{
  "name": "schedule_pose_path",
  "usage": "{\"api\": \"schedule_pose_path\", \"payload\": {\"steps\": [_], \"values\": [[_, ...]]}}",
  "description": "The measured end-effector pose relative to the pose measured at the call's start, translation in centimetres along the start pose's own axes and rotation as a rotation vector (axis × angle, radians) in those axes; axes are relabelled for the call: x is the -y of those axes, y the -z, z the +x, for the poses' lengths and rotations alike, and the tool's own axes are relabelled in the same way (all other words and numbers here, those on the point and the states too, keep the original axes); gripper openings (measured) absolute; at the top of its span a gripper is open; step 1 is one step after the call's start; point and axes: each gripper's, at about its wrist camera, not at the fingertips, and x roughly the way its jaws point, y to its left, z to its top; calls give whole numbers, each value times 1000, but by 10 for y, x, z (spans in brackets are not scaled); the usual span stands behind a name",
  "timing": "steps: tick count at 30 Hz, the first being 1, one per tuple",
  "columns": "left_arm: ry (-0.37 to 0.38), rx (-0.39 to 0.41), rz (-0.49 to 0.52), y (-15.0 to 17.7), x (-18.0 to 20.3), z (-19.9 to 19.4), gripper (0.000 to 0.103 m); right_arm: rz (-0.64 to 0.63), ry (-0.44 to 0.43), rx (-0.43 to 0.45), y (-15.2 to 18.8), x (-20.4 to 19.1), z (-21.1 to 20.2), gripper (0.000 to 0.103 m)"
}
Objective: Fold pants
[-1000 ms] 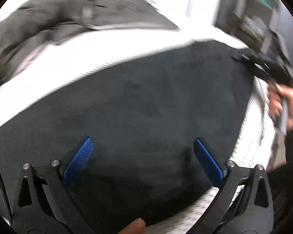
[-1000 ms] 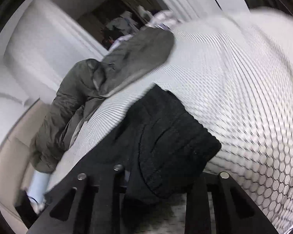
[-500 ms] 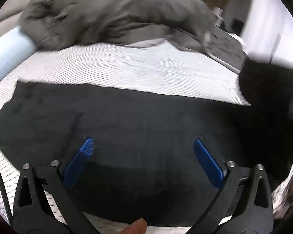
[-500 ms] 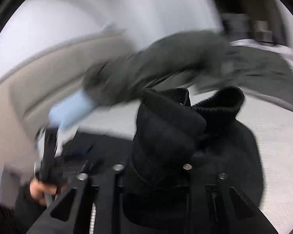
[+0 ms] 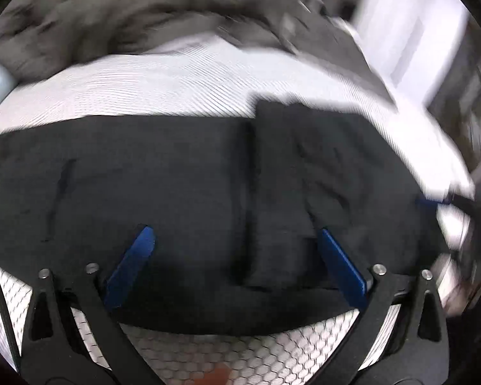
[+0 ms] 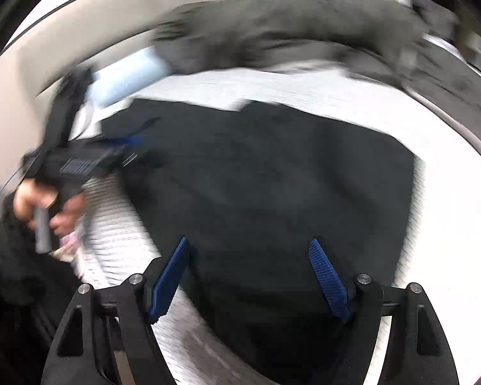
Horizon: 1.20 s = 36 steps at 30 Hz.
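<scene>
Black pants (image 5: pixel 176 186) lie flat across the white honeycomb-patterned bed cover (image 5: pixel 240 356). Their right part (image 5: pixel 320 166) is folded over onto the rest, with a straight fold edge near the middle. My left gripper (image 5: pixel 239 240) hovers over the near edge of the pants; its jaws stand wide, are closing a little, and its blue pads (image 5: pixel 134 256) press on nothing. My right gripper (image 6: pixel 248 256) is over the folded part of the pants (image 6: pixel 272 186); its jaws are opening and nothing is pinched between them. In the right wrist view the left gripper (image 6: pixel 80 157) shows blurred at left.
A rumpled grey jacket (image 5: pixel 138 12) lies along the far side of the bed, beside a light blue roll (image 6: pixel 128 73). A beige headboard (image 6: pixel 32 73) stands behind. The person's hand (image 6: pixel 41 205) holds the left tool. Blurred furniture (image 5: pixel 465 96) stands at far right.
My right gripper carried the pants' end across, laid it on the rest and opened off it. Both views swung sideways; the left gripper stayed wide over the pants.
</scene>
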Motion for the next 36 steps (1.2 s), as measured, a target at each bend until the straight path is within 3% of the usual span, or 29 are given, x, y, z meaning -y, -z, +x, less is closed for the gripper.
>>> {"api": "schedule_pose_path", "payload": {"steps": [2, 4, 6, 9, 11, 15, 19, 22, 25, 27, 30, 33, 36], "values": [[12, -26, 40, 7, 7, 6, 81, 29, 75, -56, 20, 21, -1, 74], [71, -43, 39, 13, 10, 3, 57, 7, 151, -128, 33, 29, 4, 73], [97, -51, 64, 18, 9, -2, 51, 36, 132, -143, 52, 43, -3, 73], [107, -66, 88, 28, 8, -12, 51, 73, 113, -121, 62, 55, -23, 74], [129, -24, 70, 29, 4, -26, 54, 94, 97, -80, 60, 62, -31, 74], [164, 84, -28, 14, -6, -46, 82, 139, 80, 19, 50, 73, -39, 74], [194, 105, -110, -25, -14, -30, 82, 179, 23, 51, 38, 75, -22, 74], [203, 70, -142, -62, -14, 1, 81, 211, -4, 52, 34, 81, -9, 74], [198, -20, -113, -91, -6, 36, 79, 237, 19, 13, 38, 96, -8, 74], [175, -58, -108, -103, -3, 57, 77, 259, -28, 63, 38, 102, -15, 74], [198, -113, -154, -106, -8, 88, 34, 288, -30, 68, 35, 107, -12, 74], [263, -85, -244, -105, -22, 87, 18, 290, -23, 44, 31, 107, -4, 74], [243, -35, -226, -110, -26, 67, 17, 288, -24, 39, 38, 108, -8, 74]]}}
